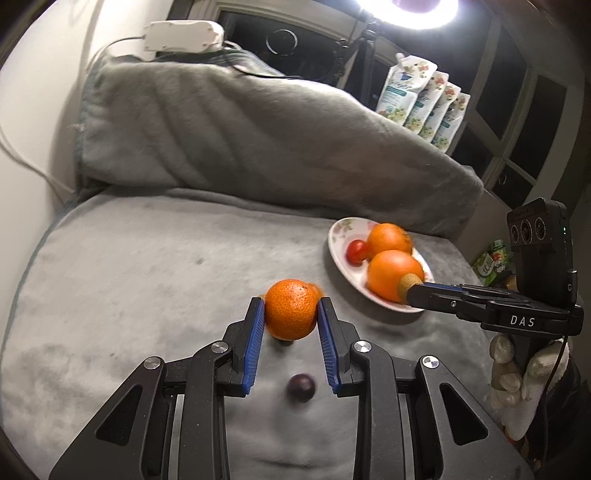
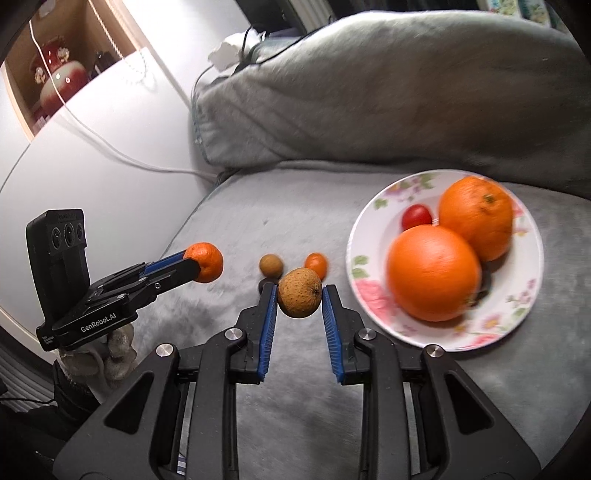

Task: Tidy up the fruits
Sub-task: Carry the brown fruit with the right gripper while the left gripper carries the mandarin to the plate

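In the left wrist view my left gripper (image 1: 291, 306) is shut on a tangerine (image 1: 291, 314), held just above the grey blanket. A dark plum-like fruit (image 1: 302, 386) lies on the blanket under the fingers. To the right stands a floral plate (image 1: 341, 230) with two oranges (image 1: 395, 273) and a cherry tomato (image 1: 356, 251). My right gripper (image 2: 300, 291) is shut on a rough brown fruit (image 2: 300, 295) left of the plate (image 2: 360, 258). Beyond it on the blanket lie a small brown fruit (image 2: 270, 265) and a small orange fruit (image 2: 316, 264).
A grey blanket (image 1: 147, 277) covers the surface, with a bulky folded grey blanket (image 1: 240, 129) behind it. A white wall and cables (image 2: 110, 155) are on the left. Refill pouches (image 1: 421, 103) and a ring light (image 1: 406, 14) stand at the back right.
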Available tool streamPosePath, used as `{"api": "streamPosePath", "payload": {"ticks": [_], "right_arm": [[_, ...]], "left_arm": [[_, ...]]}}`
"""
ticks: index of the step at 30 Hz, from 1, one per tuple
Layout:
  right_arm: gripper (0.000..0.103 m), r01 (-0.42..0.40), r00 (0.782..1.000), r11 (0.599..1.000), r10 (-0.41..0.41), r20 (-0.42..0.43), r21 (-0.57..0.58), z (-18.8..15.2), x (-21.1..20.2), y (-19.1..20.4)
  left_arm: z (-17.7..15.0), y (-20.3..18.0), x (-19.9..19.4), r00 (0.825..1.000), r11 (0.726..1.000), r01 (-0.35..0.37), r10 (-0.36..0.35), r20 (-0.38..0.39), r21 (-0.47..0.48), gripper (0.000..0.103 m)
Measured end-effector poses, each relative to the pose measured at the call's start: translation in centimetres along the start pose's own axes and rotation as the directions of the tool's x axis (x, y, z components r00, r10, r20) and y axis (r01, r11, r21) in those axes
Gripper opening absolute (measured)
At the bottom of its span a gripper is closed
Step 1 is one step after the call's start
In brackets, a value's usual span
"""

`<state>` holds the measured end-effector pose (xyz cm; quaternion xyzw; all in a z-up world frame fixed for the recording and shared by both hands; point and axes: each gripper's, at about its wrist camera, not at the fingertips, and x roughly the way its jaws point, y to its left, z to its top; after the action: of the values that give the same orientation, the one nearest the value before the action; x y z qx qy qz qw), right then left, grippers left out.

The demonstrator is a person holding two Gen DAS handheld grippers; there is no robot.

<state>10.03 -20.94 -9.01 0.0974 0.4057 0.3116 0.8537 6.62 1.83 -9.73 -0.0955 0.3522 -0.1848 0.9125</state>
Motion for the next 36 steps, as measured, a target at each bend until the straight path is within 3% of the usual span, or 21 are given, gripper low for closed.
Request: {"api": "streamPosePath", "payload": {"ticks": [14, 36], "right_arm": [[0.026, 0.061, 0.994, 0.996, -0.066, 0.087, 0.057, 0.2, -3.9, -4.0], [0.026, 0.205, 0.967, 0.974, -0.217, 0.137, 0.096, 0.2, -6.0, -8.6]], "left_arm": [[2.4, -3.9, 2.3, 0.997, 0.996, 0.072, -0.073, 0.014, 0.054, 0.027], [4.0, -6.0, 6.2, 0.995, 0.992, 0.096, -0.094, -0.021, 0.082, 0.027]]}}
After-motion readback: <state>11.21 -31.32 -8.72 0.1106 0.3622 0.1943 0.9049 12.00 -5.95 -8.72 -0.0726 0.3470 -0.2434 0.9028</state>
